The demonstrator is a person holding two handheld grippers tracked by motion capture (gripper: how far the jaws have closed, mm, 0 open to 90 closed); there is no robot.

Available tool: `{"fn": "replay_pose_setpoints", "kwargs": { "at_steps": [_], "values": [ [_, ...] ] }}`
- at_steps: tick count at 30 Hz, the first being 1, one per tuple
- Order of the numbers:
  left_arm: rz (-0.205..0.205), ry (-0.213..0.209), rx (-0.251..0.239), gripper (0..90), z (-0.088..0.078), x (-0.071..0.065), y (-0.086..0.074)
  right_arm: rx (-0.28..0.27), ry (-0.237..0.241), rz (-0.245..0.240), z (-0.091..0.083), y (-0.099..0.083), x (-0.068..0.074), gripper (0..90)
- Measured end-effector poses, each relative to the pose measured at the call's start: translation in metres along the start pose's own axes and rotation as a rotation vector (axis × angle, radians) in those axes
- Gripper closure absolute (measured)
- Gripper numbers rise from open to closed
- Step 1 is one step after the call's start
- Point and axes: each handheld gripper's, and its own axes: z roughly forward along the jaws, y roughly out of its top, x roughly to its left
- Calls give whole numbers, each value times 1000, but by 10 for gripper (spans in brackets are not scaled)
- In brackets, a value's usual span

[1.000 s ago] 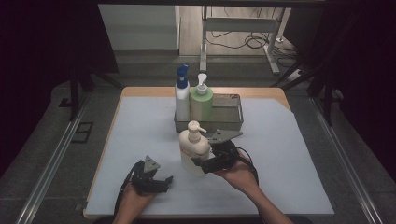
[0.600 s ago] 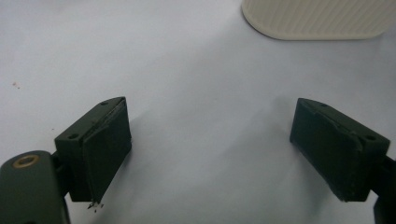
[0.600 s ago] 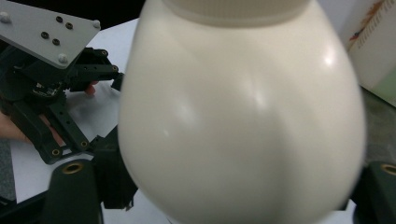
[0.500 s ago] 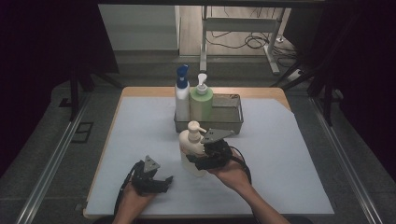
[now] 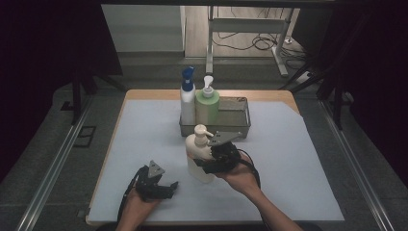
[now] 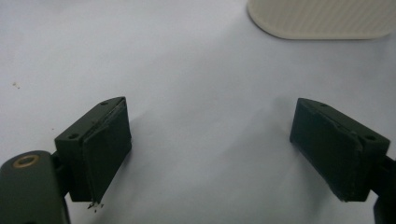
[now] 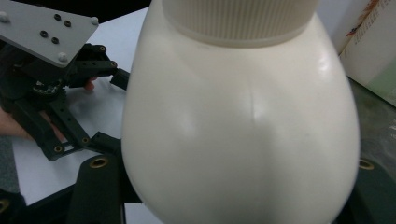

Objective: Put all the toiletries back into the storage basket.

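Cream bottle (image 5: 198, 155) stood upright on table (image 5: 298, 159), midway toward near edge, just before tray (image 5: 238, 126). Right gripper (image 5: 204, 161) had jaws around its body, just been closing, likely to lift it into tray; firm contact not clear. Left gripper (image 5: 166, 185) rested released near left near corner, jaws wide, idle. Count: three pump bottles, blue-capped bottle (image 5: 187, 98) and green bottle (image 5: 207, 103) in tray; one tray; two grippers.

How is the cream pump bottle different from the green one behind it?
The cream bottle stands on the white mat, between the right gripper's fingers; the green bottle sits in the metal tray, untouched. The cream bottle is rounded at the shoulders; the green one is a straight cylinder. Both stand upright and have pump tops.
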Motion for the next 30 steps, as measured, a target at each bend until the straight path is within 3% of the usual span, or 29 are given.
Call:
{"fn": "replay_pose_setpoints", "kwargs": {
  "at_steps": [5,30],
  "values": [
    [0,0,-2,123,0,0,0,3,13,13,-8,3,-3,368],
    [-6,-1,-6,123,0,0,0,2,-57,44,-56,21,-35,371]
  ]
}}
